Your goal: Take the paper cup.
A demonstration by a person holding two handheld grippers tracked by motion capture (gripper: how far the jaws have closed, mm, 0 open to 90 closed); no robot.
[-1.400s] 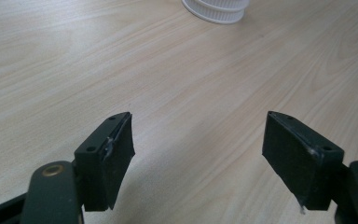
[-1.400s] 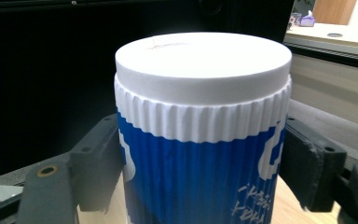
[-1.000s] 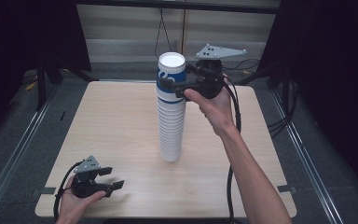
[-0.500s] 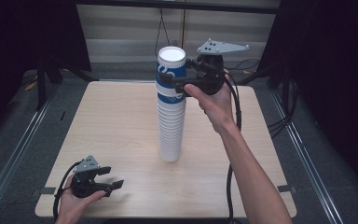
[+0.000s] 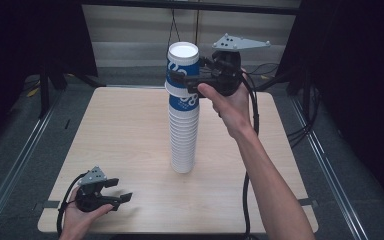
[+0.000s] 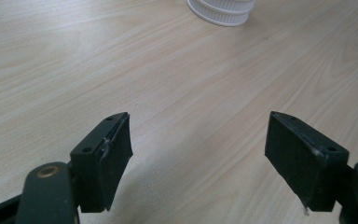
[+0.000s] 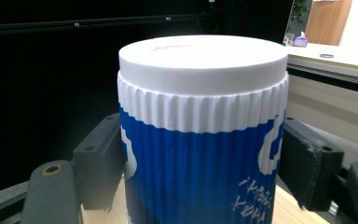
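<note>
Right tool [image 5: 187,82] is clamping the top cup [image 5: 182,62] of the stack [image 5: 183,135]. Left tool [image 5: 111,192] is resting wide apart on the desk [image 5: 120,130]. Advice: lift straight up, avoiding toppling.

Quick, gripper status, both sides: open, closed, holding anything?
Left gripper: open, holding nothing, low over the table.
Right gripper: closed on the top blue-and-white cup of the cup stack.

High view: overhead, facing forward-down on table [image 5: 130,130]. Left gripper view: low, close over tabletop, sharing cup stack [image 6: 221,9] base. Right gripper view: close on stack top
</note>
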